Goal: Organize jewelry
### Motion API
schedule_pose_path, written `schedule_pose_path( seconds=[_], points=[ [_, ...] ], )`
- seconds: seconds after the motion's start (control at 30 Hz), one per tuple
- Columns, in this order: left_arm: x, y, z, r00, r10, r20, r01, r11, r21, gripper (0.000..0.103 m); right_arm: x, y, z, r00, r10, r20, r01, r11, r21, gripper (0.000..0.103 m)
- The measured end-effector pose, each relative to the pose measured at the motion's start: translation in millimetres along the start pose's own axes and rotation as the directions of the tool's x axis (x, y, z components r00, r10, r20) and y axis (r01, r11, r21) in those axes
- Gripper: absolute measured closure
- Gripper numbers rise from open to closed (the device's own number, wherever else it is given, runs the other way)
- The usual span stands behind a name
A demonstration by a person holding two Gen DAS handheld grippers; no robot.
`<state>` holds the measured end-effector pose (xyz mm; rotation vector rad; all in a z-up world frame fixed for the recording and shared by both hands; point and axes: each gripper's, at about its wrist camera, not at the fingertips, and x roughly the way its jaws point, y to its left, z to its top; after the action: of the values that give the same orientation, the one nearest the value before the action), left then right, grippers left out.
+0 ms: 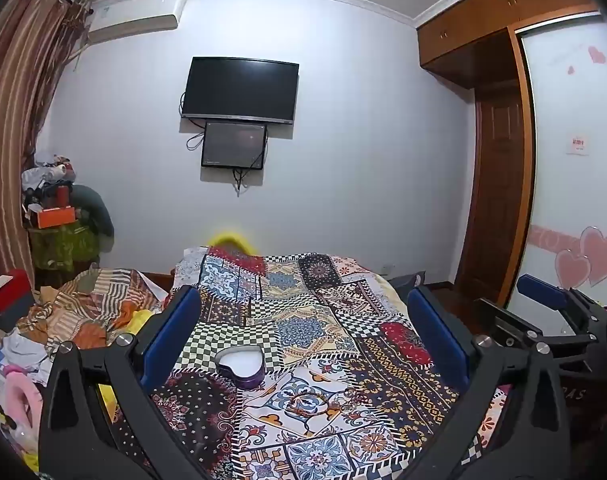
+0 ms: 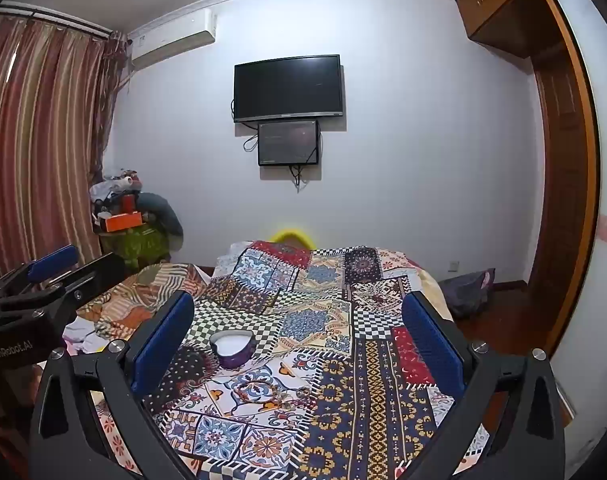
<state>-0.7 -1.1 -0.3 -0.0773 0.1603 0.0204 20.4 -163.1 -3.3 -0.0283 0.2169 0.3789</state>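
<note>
The jewelry (image 1: 323, 400) lies on the bed (image 1: 303, 312), on the patchwork blanket (image 1: 383, 360). It is a beaded bracelet (image 2: 259, 392) with some small rings just beside it on the right. A little farther away and to the left sits a purple heart-shaped box (image 1: 240, 364), with no lid on it and white inside. The left tongs (image 1: 305, 328) are spread wide and hold nothing. The right tongs (image 2: 297, 330) are wide too, and hold nothing. Both hang above the near part of the bed, apart from the jewelry. On the far wall hangs a black TV (image 1: 239, 90). A pile of clothes (image 1: 83, 312) lies on the left.
</note>
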Motion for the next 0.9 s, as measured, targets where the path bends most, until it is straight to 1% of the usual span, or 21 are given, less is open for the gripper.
schedule_pose_path(
  seconds=[0.23, 0.27, 0.43, 0.5, 0.9],
  points=[
    [-2.6, -10.1, -2.3, 1.000, 0.027, -0.011, -0.027, 1.000, 0.013, 0.000, 0.1, -0.7, -0.3, 1.000, -0.002, -0.005, 0.002, 1.000, 0.000, 0.000],
    [4.3, -8.3, -1.5, 0.999, -0.014, -0.029, 0.014, 1.000, -0.003, 0.000, -0.1, -0.6, -0.3, 1.000, -0.003, -0.005, 0.003, 1.000, 0.000, 0.000],
    [3.2, -16.0, -0.6, 1.000, -0.007, -0.029, 0.007, 1.000, 0.008, 0.000, 0.2, -3.6, -2.4, 1.000, -0.006, -0.006, 0.006, 1.000, 0.006, 0.000],
    [8.5, -5.2, -8.9, 0.999, -0.013, -0.033, 0.013, 1.000, 0.005, 0.000, -1.4, -1.4, -4.7, 1.000, -0.004, -0.004, 0.005, 1.000, 0.007, 0.000],
    [10.9, -1.2, -11.0, 0.999, 0.003, -0.039, -0.003, 1.000, -0.006, 0.000, 2.0, -2.5, -2.8, 1.000, -0.001, -0.012, 0.001, 1.000, 0.018, 0.000]
  ],
)
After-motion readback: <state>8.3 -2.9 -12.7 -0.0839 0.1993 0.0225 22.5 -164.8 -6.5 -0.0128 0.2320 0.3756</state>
